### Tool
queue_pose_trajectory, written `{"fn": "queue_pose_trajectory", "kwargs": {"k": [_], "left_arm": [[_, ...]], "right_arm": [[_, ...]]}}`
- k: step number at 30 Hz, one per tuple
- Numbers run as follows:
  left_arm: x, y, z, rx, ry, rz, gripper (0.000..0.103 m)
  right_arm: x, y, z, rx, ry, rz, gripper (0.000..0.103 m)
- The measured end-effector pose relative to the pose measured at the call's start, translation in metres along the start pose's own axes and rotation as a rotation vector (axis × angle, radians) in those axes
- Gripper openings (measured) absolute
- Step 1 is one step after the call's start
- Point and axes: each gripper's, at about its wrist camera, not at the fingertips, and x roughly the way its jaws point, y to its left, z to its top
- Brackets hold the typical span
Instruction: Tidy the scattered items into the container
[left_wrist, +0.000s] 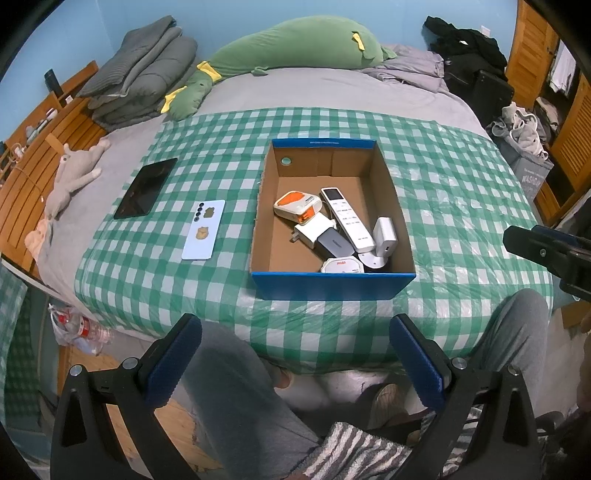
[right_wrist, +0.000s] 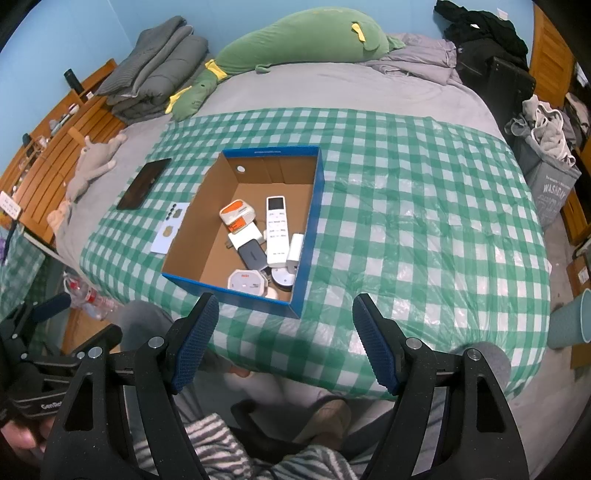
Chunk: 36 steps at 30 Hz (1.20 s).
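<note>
A blue cardboard box (left_wrist: 332, 286) (right_wrist: 229, 293) stands on the green checked cloth. Inside lie a white remote (left_wrist: 345, 219) (right_wrist: 277, 230), an orange-and-white device (left_wrist: 297, 206) (right_wrist: 236, 216), white chargers and a grey power bank (left_wrist: 332, 245). Left of the box rest a pale blue phone (left_wrist: 203, 230) (right_wrist: 168, 230) and a black tablet (left_wrist: 146, 188) (right_wrist: 144, 184). My left gripper (left_wrist: 295, 360) hangs open near the bed's front edge, nothing between its blue pads. My right gripper (right_wrist: 286, 345) is open too, just in front of the box and holding nothing.
A green plush (left_wrist: 291, 48), folded grey bedding (left_wrist: 144, 74) and a grey soft toy (left_wrist: 74, 173) lie at the back and left. A laundry bag (right_wrist: 546, 173) stands to the right. A person's grey-trousered legs (left_wrist: 236, 387) are below the grippers.
</note>
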Motion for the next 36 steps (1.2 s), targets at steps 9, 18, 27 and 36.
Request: {"fn": "queue_pose_trajectory", "kwargs": {"k": [9,18,27,36], "left_arm": [[-0.0005,-0.0005,-0.0003,-0.004,-0.001,0.001,0.102],[0.0003,-0.0005,0.0006,-0.008,0.001,0.001,0.102],[0.0005,-0.0022,0.0006,-0.004,0.002,-0.001,0.102],[0.0008,-0.0048,0.0009,0.002,0.000,-0.007,0.102]], "right_arm": [[-0.0002,-0.0002,-0.0001,-0.005,0.002,0.003,0.074],[-0.0007,-0.0005,-0.0001,-0.004,0.002,0.002,0.074],[-0.0012,0.0007,-0.0009,0.002,0.000,0.001,0.074],[-0.0011,0.0006,-0.0013,0.006,0.001,-0.002,0.074]]}}
